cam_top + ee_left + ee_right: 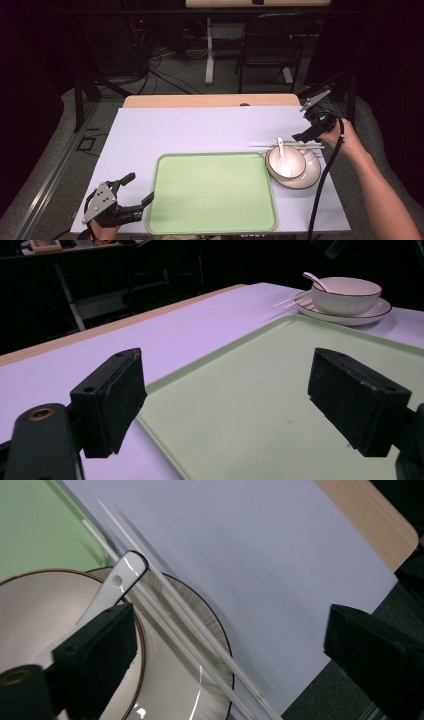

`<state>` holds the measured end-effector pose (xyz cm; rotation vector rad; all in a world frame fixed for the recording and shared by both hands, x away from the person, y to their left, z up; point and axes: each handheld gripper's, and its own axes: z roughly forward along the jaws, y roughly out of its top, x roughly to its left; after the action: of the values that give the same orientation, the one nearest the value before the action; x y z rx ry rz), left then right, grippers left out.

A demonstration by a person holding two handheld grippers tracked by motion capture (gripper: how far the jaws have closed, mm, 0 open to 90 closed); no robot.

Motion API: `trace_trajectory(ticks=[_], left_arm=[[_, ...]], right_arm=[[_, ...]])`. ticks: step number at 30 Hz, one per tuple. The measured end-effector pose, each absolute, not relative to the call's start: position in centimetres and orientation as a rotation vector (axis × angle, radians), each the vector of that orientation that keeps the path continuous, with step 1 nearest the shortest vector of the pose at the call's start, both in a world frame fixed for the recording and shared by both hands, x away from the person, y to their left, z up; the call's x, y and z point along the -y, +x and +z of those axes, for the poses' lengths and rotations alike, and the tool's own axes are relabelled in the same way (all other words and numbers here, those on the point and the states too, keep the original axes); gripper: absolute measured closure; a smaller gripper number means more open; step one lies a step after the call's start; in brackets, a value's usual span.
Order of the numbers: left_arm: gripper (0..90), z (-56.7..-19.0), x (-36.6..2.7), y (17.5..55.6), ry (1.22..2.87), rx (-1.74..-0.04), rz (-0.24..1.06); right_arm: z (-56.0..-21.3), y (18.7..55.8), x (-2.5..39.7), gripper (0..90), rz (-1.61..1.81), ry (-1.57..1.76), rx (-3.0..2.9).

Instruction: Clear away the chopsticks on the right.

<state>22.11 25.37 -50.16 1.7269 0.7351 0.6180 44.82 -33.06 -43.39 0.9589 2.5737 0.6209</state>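
A pale green tray (210, 195) lies at the table's near middle. To its right a white bowl (285, 161) with a white spoon (281, 150) stands on a plate (314, 169), and clear chopsticks (260, 146) rest across the plate's far rim. My left gripper (140, 187) stands open at the tray's (260, 390) near left corner, its jaws either side of the rim. My right gripper (306, 120) hangs open just above the chopsticks (190, 615) and plate (170, 680), beside the spoon handle (117, 587). Nothing sits between either pair of jaws.
A white sheet (200, 130) covers the table, with bare wood (210, 101) along the far edge. A black chair (272, 45) stands behind. The plate sits close to the table's right edge. A black cable (322, 180) trails from the right gripper.
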Motion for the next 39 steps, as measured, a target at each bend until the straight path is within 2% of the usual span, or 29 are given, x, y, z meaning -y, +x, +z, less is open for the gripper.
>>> trace_trajectory(ticks=[18, 24, 32, 39], left_arm=[[15.4, -50.2, -25.4, 22.1, 1.723, -0.738, 0.621], [15.4, -50.2, -25.4, 22.1, 1.722, -0.741, 0.622], [15.4, -50.2, -25.4, 22.1, 1.720, -0.744, 0.624], [15.4, -50.2, -25.5, 22.2, 1.716, -0.755, 0.631]], right_arm=[[-47.2, 47.9, 31.1, 55.3, 0.321, 0.885, -2.806], [-47.9, 48.3, 30.8, 63.4, 0.269, 0.860, -2.861], [-48.5, 48.6, 30.6, 69.9, 0.209, 0.851, -2.889], [-48.6, 48.9, 30.6, 71.9, 0.158, 0.814, -2.915]])
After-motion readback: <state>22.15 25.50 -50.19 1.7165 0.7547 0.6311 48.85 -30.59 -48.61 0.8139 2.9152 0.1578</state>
